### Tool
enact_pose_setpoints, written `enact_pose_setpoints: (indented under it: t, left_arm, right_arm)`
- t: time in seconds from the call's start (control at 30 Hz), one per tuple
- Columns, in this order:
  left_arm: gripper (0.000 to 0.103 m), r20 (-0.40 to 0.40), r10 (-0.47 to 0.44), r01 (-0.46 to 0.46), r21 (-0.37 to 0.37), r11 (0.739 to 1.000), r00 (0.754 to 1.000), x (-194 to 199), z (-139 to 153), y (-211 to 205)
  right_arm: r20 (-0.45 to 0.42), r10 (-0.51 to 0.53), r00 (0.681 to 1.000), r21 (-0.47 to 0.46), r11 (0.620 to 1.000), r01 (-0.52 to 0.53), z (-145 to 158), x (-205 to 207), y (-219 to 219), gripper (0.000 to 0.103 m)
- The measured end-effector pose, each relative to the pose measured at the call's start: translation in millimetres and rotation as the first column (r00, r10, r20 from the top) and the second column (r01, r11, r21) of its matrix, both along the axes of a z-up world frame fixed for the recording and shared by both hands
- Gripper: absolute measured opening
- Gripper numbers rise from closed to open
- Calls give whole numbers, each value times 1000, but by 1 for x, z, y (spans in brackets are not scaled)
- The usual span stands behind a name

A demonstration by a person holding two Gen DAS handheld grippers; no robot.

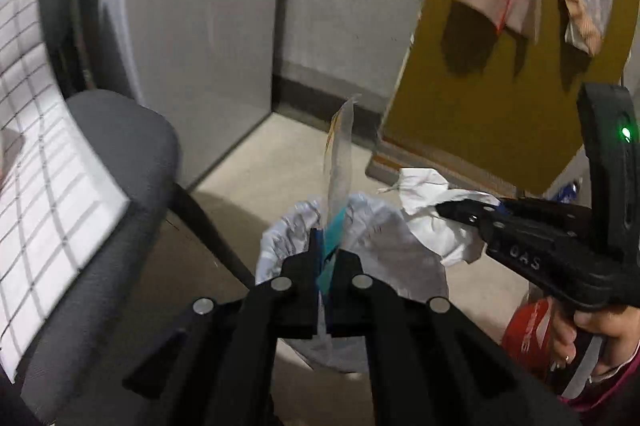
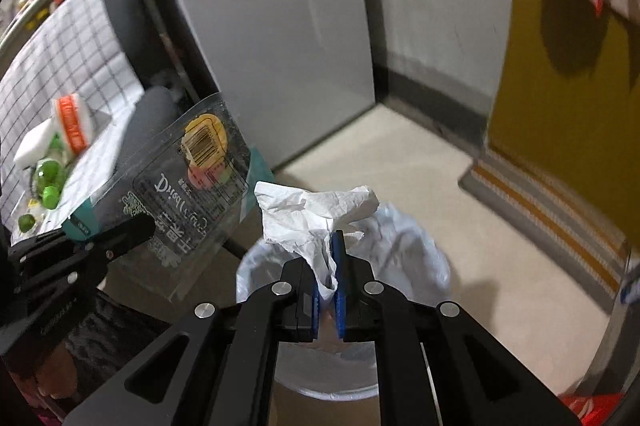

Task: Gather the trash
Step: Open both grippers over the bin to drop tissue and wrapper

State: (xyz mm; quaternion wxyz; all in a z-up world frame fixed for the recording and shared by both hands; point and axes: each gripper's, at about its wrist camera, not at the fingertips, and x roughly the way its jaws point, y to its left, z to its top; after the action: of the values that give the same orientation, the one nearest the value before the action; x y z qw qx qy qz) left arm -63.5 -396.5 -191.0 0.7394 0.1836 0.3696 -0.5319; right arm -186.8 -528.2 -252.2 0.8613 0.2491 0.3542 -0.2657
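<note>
My left hand-held gripper (image 1: 325,258) pinches a clear wrapper (image 2: 192,182); my right hand-held gripper (image 2: 328,268) pinches a crumpled tissue (image 2: 316,210). Both hang over the lined bin (image 2: 404,250). The stiff, broad wrapper could catch the rim or drift onto the floor (image 2: 420,186); the tissue may cling to a pad. The wrapper shows a barcode and script I cannot read reliably.

Left tool (image 1: 326,258) clamped — right tool (image 2: 329,266) nearly closed.
</note>
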Motion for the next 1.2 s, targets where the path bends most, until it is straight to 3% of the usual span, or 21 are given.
enact_pose_setpoints:
  t: [0.1,0.13,0.17,0.2,0.23,0.47,0.77,1.0,1.2]
  left_arm:
    - [2,-12,-19,19,19,1000,1000,-2,-7,-8]
    - [8,-16,-20,20,25,999,1000,-2,-8,-10]
    - [28,-18,-18,18,28,999,1000,-1,-9,-11]
    - [49,-19,-11,11,22,1000,1000,0,-8,-10]
    - [54,-21,-8,8,13,1000,1000,1,-7,-10]
    - [54,-20,33,-33,-7,999,999,12,1,0]
    - [54,71,188,-184,-60,981,980,35,39,55]
    - [56,136,346,-335,-94,937,928,52,63,129]
    - [59,133,501,-493,-94,865,855,74,71,204]
  right_arm:
    - [-13,-17,1000,35,999,17,-12,-1,-7,11]
    - [-16,-22,1000,41,999,22,-14,0,-8,22]
    - [-22,-28,999,50,998,29,-16,1,-9,30]
    - [-22,-32,999,51,998,33,-17,2,-10,47]
    - [-25,-35,999,47,998,36,-18,2,-11,54]
    - [-26,-48,998,58,997,50,-15,2,-13,58]
    - [78,6,997,-64,998,-1,49,14,17,58]
    - [188,189,964,-161,974,-160,106,50,80,58]
    - [192,405,894,-200,908,-368,132,108,149,58]
